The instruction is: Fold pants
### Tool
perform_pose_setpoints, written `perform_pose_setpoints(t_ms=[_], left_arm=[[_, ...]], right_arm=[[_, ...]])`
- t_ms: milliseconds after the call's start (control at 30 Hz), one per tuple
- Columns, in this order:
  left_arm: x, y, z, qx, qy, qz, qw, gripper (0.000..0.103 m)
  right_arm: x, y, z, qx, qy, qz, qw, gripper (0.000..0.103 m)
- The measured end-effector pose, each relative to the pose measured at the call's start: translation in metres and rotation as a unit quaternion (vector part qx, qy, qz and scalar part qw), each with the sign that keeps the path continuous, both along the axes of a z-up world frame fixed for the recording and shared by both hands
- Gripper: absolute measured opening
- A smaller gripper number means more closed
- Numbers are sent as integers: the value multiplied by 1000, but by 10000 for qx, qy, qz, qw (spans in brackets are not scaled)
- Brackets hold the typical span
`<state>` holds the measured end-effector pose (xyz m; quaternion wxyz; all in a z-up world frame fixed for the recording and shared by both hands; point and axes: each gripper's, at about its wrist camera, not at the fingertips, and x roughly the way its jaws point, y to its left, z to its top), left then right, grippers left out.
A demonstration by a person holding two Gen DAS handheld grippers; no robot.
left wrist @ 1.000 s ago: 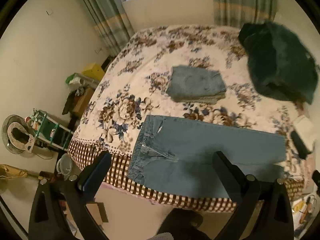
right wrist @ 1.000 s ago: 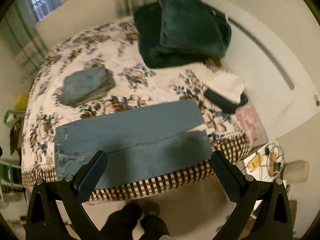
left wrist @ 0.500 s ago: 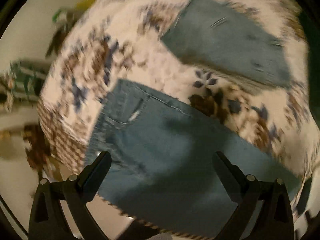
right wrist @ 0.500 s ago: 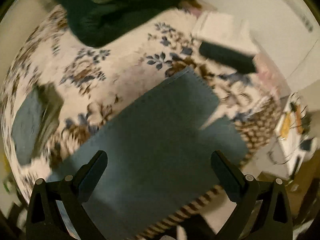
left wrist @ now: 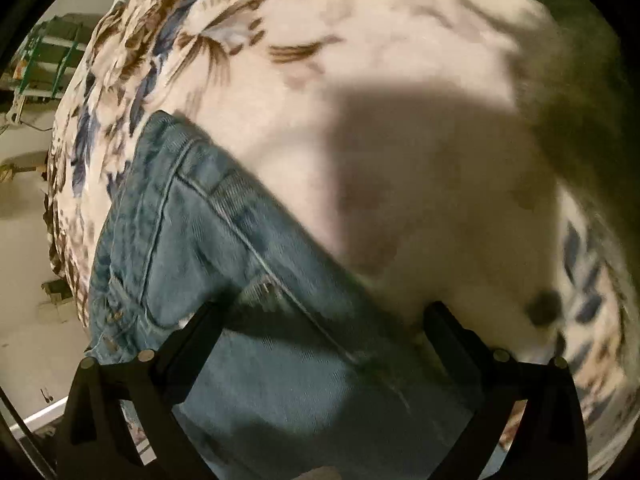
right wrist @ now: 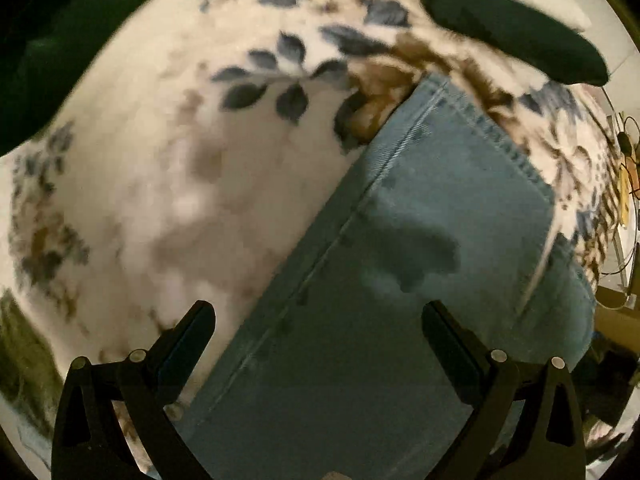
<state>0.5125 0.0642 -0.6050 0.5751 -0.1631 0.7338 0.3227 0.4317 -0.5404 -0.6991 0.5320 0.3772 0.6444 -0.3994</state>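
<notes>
Blue jeans lie flat on the floral bedspread. The left wrist view shows their waistband end [left wrist: 208, 248] with seams and a pocket. My left gripper [left wrist: 320, 316] is open, close above the jeans' far edge near the waist, holding nothing. The right wrist view shows the leg hem end [right wrist: 448, 216]. My right gripper [right wrist: 318, 312] is open, close above the far side seam of the leg, holding nothing. Both views are blurred.
The floral bedspread [left wrist: 360, 100] stretches beyond the jeans. A dark green pillow [right wrist: 48, 48] lies at the upper left and a dark oblong object [right wrist: 508, 36] near the hem. A green rack [left wrist: 44, 56] stands on the floor left of the bed.
Both grippers have dropped from high above the bed to just over the jeans, the left toward the waistband, the right toward the leg hem. Both stay open.
</notes>
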Motion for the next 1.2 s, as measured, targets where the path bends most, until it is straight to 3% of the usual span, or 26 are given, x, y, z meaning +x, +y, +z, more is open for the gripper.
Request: perform_pose_setpoints(t_ms=[33,67,100,167,267,333,533,600,700,733,900,967,1100,1133,1200], left_arm=[[-1,1,2,-21,-72,47,10000,97],[-2,3,5,-26,-153,103,9998,85],[-5,4,13,-21,-272,169,9995,67],[-8,4,25,-48,-494,178,9986,41],[-14,-3,48,-128,-864,138,9961,32],[-18,-11,65,-109,-1031,28,9946,29],[-59,-22,146,-328,-1895,79,9813,24],[-85,-22,182,-456,-2210,175,9740,23],[-150,1,214,-542,-2558,103,9651,23],[-165,26,205,-561,-2630,55,9632,23],[-257,55,205,-652,-2631,61,9626,23],[-300,62,186,-662,-2406,152,9683,23],[-353,75,117,-681,-1879,508,9785,22],[-363,76,105,-623,-1795,552,9802,12],[-375,77,74,-584,-1664,637,9823,12]], right_arm=[[1,-1,-7,48,35,-14,10000,103],[2,-3,-13,106,46,-31,9999,103],[3,-4,-17,138,77,-37,9999,101],[2,-6,-22,175,49,-90,9998,90],[0,-7,-19,223,-11,-72,9997,56],[-3,-5,-12,320,-179,-77,9993,12],[-26,1,43,335,-936,-101,9950,6],[-44,3,68,386,-1224,18,9917,6],[-83,7,108,495,-1700,99,9842,6],[-94,7,118,537,-1805,96,9821,6],[-218,9,154,693,-2002,280,9769,6],[-260,14,145,739,-1869,393,9788,6],[-320,26,108,777,-1541,574,9833,6],[-332,28,93,783,-1482,588,9841,6],[-343,31,72,787,-1299,794,9852,6]])
